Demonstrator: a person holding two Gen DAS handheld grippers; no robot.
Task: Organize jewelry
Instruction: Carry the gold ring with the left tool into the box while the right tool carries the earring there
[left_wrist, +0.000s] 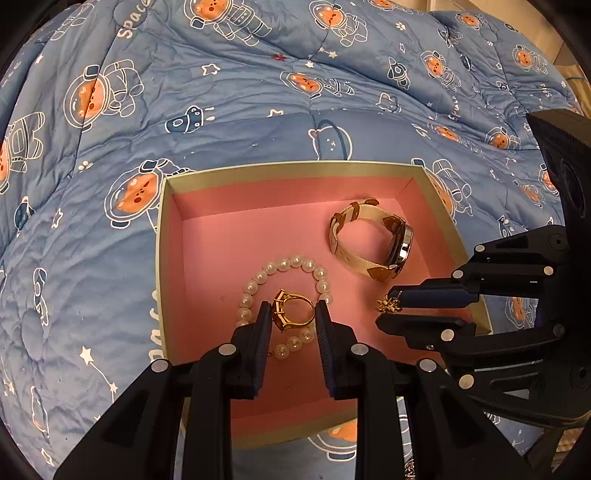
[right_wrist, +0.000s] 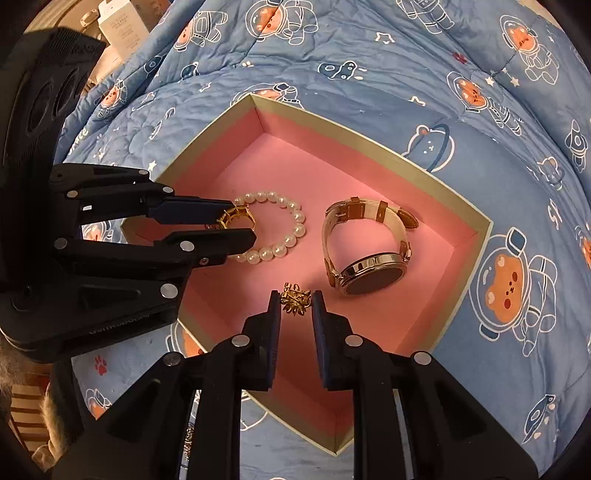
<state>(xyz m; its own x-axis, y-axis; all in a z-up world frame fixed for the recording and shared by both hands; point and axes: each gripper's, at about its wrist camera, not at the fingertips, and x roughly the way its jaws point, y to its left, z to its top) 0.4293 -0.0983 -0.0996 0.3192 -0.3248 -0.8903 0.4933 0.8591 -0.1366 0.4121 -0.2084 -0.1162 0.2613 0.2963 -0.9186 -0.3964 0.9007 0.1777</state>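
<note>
Left tool (left_wrist: 291, 314), right tool (right_wrist: 295, 301): both clamped, angled steeply down.

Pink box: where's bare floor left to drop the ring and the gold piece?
Free: the far strip of the box behind the pearl bracelet, and the near corner. Crowded: the middle, around the watch. Ring hangs over the bracelet.
</note>
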